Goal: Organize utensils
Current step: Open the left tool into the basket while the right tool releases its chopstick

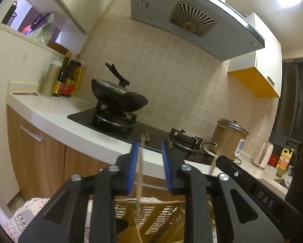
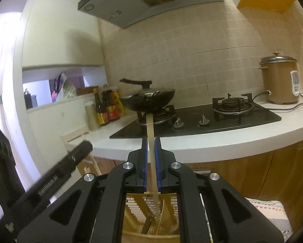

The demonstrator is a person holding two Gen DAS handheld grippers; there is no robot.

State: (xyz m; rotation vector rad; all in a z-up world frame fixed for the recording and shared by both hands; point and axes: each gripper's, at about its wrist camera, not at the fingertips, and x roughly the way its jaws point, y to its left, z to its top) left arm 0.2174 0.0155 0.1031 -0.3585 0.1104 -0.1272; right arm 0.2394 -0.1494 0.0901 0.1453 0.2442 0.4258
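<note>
With each chopstick [image 1: 139, 174] already standing over the slatted holder [image 2: 135, 208], let the left gripper [image 1: 149, 162], fingers apart, and the right gripper [image 2: 150, 160], barely parted around its chopstick [image 2: 152, 162], release straight down.

The pale stick [image 2: 151, 141] between the right gripper's [image 2: 151, 147] ribbed blue plastic pads looks like bare matt wood. The slatted holder [image 2: 139, 210] below seems wooden too, though blurred. The stove top [image 2: 192, 119] is glossy black glass, the counter [image 2: 212, 139] smooth white, the wall tiles [image 2: 192, 50] matt beige.
</note>
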